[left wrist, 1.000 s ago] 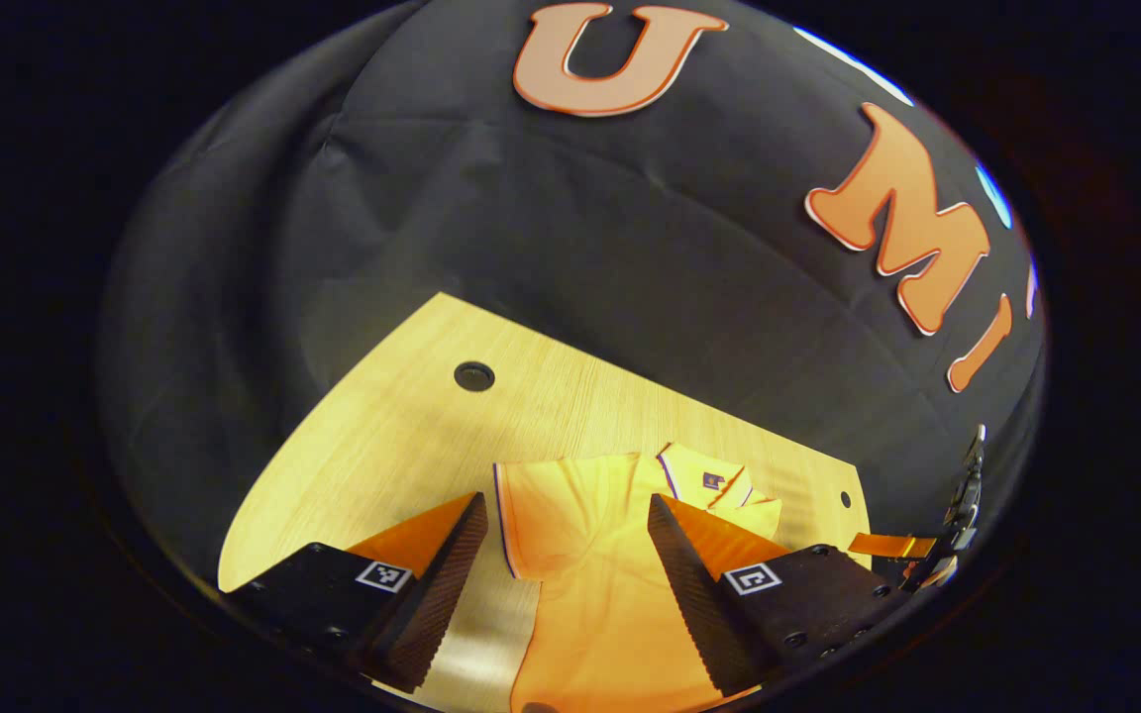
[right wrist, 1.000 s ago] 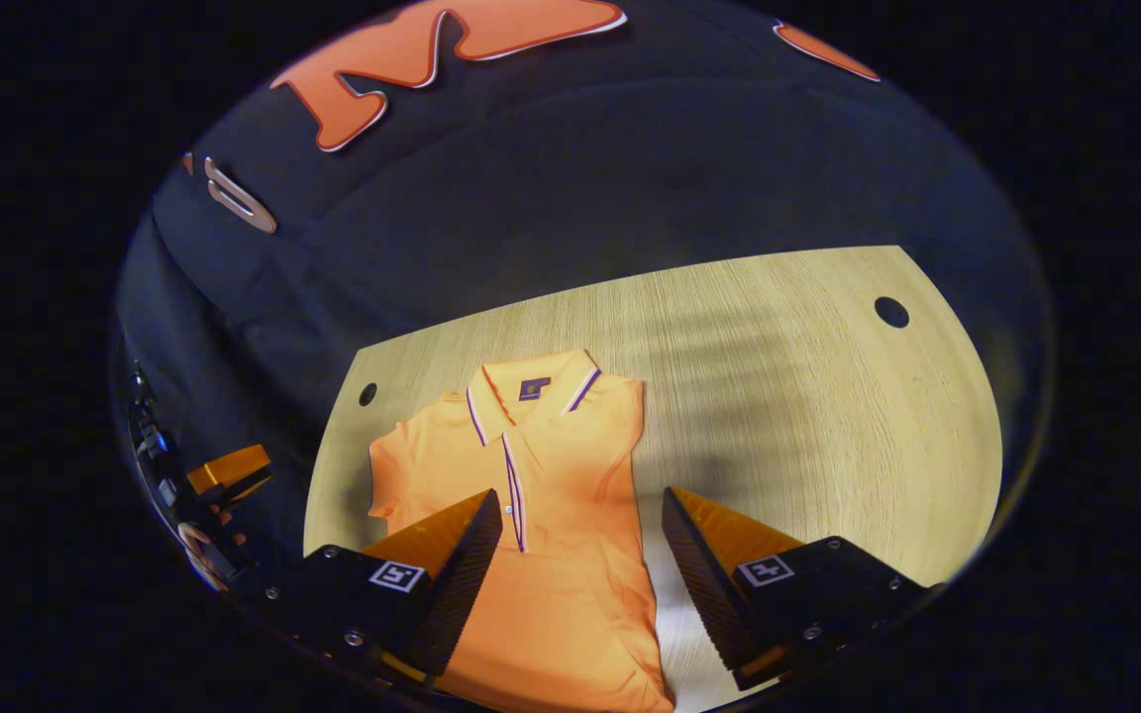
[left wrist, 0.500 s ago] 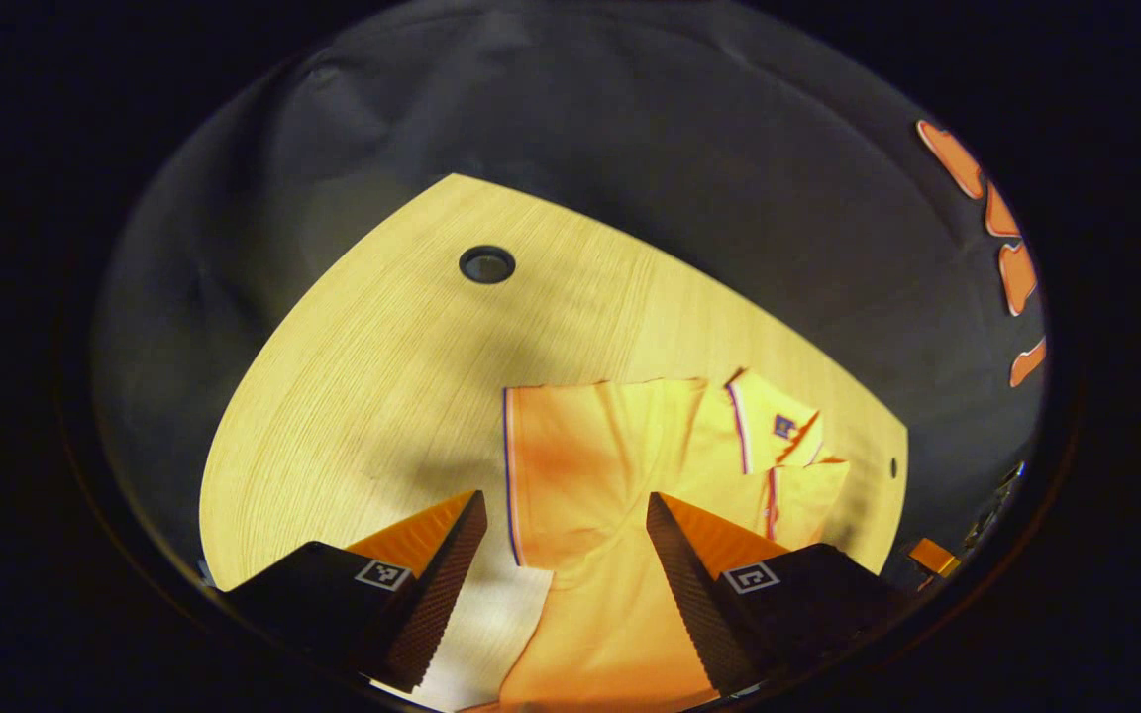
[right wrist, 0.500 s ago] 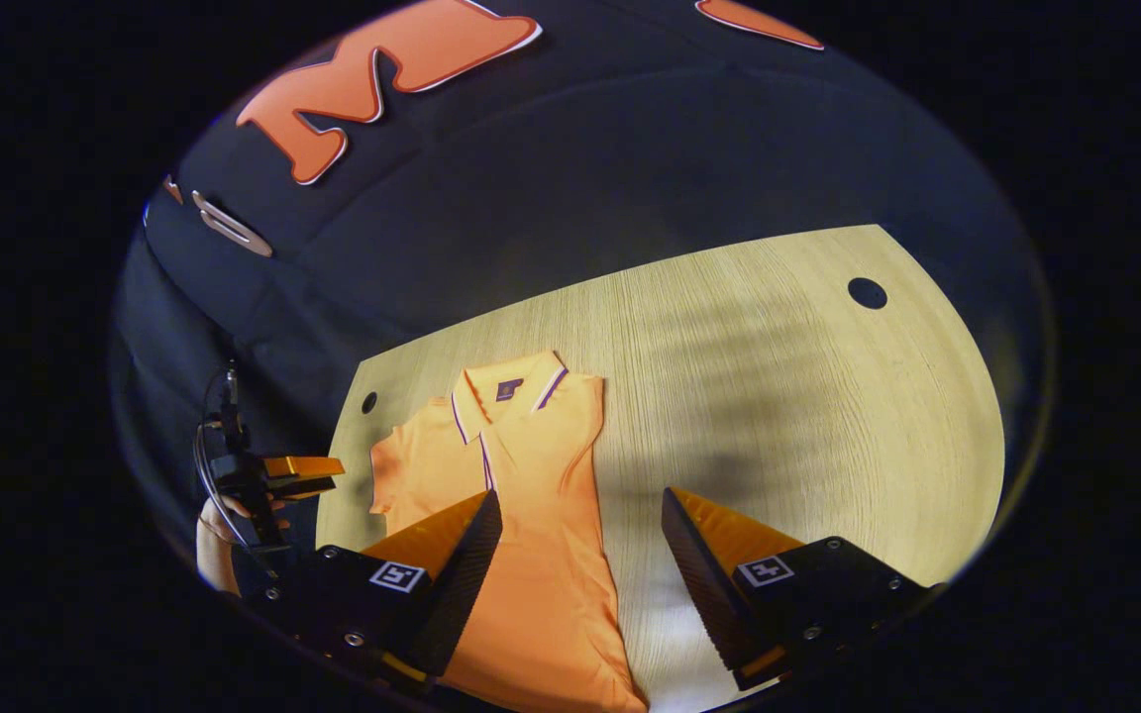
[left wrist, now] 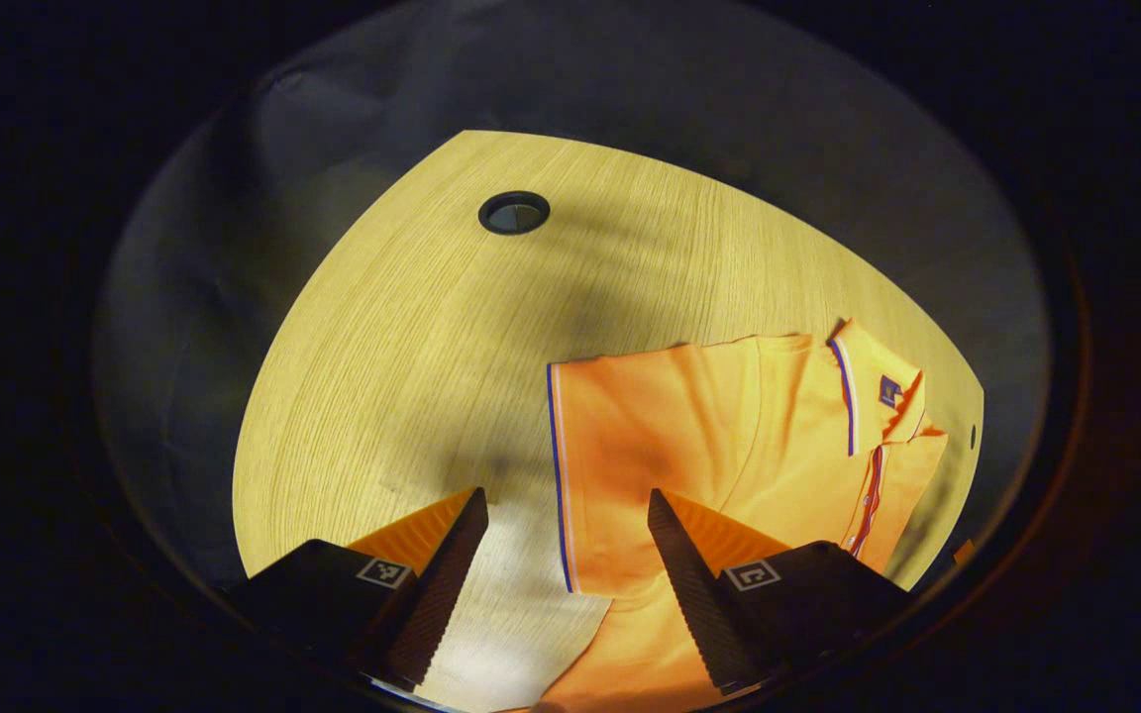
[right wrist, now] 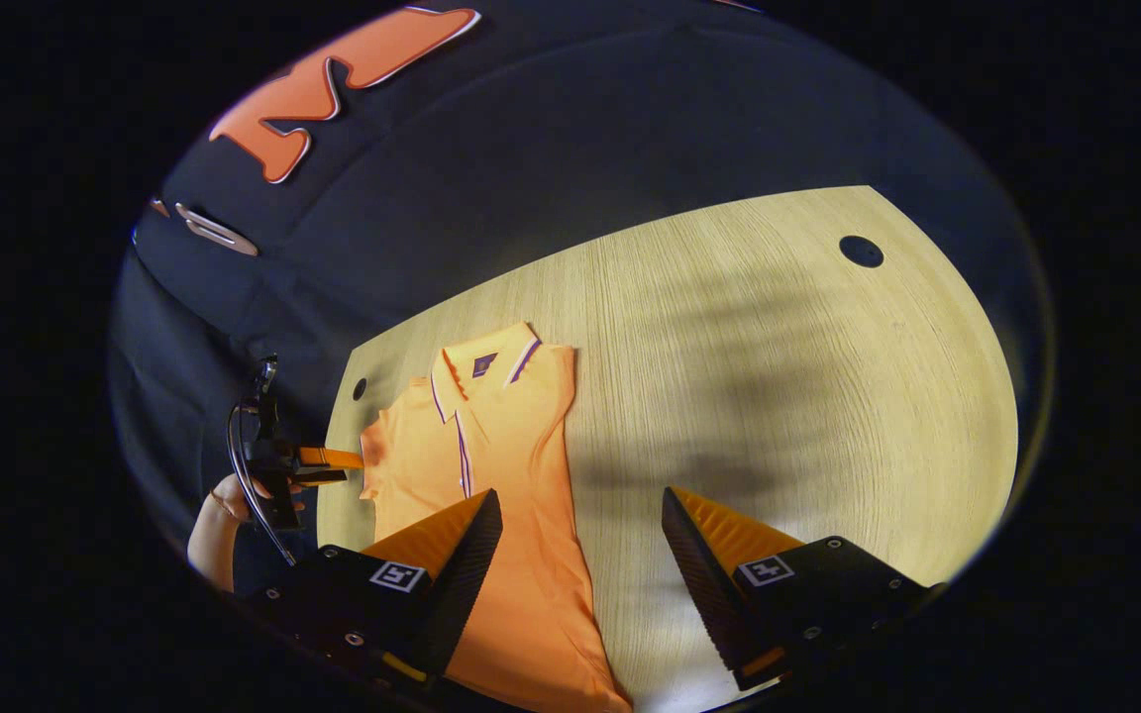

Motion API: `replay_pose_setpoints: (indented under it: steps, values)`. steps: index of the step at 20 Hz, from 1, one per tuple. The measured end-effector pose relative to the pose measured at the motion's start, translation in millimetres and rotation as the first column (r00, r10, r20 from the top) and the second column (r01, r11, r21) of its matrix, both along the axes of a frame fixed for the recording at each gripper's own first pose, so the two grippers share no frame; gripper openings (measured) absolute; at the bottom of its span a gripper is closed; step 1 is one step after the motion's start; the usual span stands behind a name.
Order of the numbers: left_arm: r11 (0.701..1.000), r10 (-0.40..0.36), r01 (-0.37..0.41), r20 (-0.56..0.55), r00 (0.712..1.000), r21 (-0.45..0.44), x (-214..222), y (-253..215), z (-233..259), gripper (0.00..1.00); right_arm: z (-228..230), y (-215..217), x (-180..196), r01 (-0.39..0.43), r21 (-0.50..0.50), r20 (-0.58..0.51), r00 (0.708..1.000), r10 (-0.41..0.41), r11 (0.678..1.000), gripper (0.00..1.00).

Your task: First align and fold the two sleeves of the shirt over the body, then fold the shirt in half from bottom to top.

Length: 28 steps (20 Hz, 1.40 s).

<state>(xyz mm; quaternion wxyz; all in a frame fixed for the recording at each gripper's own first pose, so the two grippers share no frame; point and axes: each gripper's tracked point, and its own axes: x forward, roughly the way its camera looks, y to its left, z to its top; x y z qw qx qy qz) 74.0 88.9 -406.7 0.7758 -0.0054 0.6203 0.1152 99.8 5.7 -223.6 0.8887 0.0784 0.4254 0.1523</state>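
Shirt (left wrist: 729, 446) first, as the left gripper view has it: the left gripper (left wrist: 566, 564) hangs over the wooden table (left wrist: 402, 327) with its fingers spread and nothing between them. The cuff edge of the flat left sleeve (left wrist: 630, 465), trimmed with a dark stripe, runs up through the gap between the fingers, and the finger at 4 o'clock stands in front of the sleeve. Whether it touches the cloth cannot be told. Beyond the sleeve, toward 2 o'clock, lies the striped collar (left wrist: 863, 381) with the buttoned front just below it. A round cable hole (left wrist: 514, 212) sits in the table at 12 o'clock, well apart from the shirt.

In the right gripper view the right gripper (right wrist: 580, 564) is likewise released, holding nothing. Its finger at 7 o'clock stands in front of the shirt's body, and bare table fills the gap between the fingers. The shirt lies face up, its collar toward 11 o'clock, and its right edge runs straight with no sleeve sticking out. At 9 o'clock the left gripper is seen again, held in a hand (right wrist: 219, 520), its fingertips just beside the left sleeve at the table's edge. Another cable hole (right wrist: 861, 251) lies at 1 o'clock.
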Motion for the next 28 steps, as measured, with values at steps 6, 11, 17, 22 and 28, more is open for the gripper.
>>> replay_pose_setpoints:
  steps: [6, 11, 17, 22, 28]
  values:
    - [0.997, -0.020, 0.024, -0.048, 0.999, 0.078, 1, 5, -12, 0.98, -7, -12, 2, 0.020, 0.009, -0.025, 0.999, -0.020, 1.000, 0.99]
    - [0.998, -0.029, 0.032, -0.046, 0.999, 0.052, 5, -2, -17, 0.93, -13, -22, 4, 0.043, 0.031, -0.043, 0.998, -0.042, 0.999, 0.99]
    - [0.994, -0.102, 0.103, -0.053, 0.993, 0.026, 9, -20, -20, 0.46, -25, -21, 1, 0.053, 0.059, -0.075, 0.996, -0.048, 0.997, 0.99]
    - [0.994, -0.110, 0.110, -0.003, 0.994, -0.003, 18, -39, -20, 0.01, -29, -13, -2, 0.035, 0.067, -0.079, 0.996, -0.030, 0.997, 0.98]
    - [0.983, -0.174, 0.177, 0.069, 0.982, -0.043, 21, -68, 16, 0.01, -20, -18, -5, 0.042, 0.076, -0.057, 0.998, -0.038, 0.996, 0.98]
